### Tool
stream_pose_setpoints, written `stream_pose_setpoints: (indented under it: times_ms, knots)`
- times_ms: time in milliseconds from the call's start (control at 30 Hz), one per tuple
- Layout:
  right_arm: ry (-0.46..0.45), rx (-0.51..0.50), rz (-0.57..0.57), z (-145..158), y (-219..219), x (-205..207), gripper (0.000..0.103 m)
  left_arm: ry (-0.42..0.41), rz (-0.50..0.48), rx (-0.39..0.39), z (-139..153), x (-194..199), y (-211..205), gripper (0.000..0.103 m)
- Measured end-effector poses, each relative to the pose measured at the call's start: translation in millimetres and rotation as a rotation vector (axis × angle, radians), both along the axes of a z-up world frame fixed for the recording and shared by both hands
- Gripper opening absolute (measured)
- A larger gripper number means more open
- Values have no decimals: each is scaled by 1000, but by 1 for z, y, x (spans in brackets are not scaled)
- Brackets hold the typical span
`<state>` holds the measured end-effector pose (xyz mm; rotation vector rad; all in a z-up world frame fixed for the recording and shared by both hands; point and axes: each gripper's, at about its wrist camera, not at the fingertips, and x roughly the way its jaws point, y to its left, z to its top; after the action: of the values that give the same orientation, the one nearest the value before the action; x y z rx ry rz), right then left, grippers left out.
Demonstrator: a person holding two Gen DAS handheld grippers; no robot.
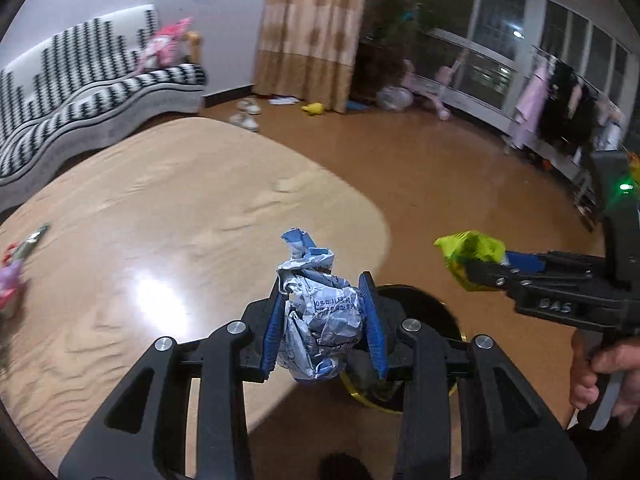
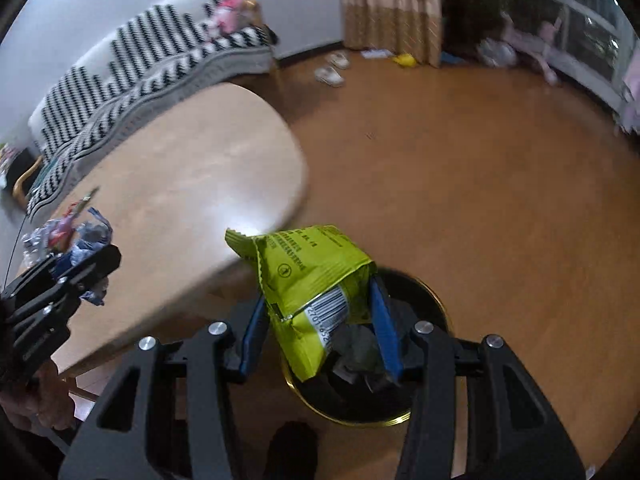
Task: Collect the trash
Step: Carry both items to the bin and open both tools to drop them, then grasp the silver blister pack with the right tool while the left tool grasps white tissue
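The bin (image 2: pixel 436 304) lay mostly hidden behind the green wrapper (image 2: pixel 312 280); wrappers (image 1: pixel 12 276) at the bench's (image 1: pixel 180 200) left edge were blurred and cut off.

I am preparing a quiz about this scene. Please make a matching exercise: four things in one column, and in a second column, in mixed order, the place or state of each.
Things:
1. blue wrapper
2. green wrapper
3. bin
4. slippers

Places or states:
A. on the floor beside the table, under both grippers
B. held in the right gripper
C. on the floor near the curtain
D. held in the left gripper

Pairs: 1-D, 2-B, 3-A, 4-C
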<state>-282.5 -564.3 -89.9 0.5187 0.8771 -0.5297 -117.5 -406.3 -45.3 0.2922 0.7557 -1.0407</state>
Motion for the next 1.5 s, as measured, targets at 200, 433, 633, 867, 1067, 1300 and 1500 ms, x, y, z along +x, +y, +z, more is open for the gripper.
stream_pose_setpoints:
  times_ms: [200,433,633,867,1067,1300,1500]
  knots:
    - [110,92,-31,-38,-24,-18,47,23,-76,24,-19,-25,-37,35]
    - [110,123,-44,-45,-33,-25,48,40,-95,41,-29,-28,-56,35]
    - [88,132,-56,-44,-37,-24,56,56,-105,46,-32,-32,-64,35]
    - [46,119,-96,-34,-42,-33,72,78,-125,57,-38,-31,-71,36]
    - [32,103,-126,-27,-44,-36,77,91,-152,54,-41,-32,-78,41]
    - [14,100,-141,-25,-48,-36,77,90,-177,24,-38,-32,-75,72]
    - [13,101,-134,-24,-43,-32,78,85,-159,20,-34,-26,-65,79]
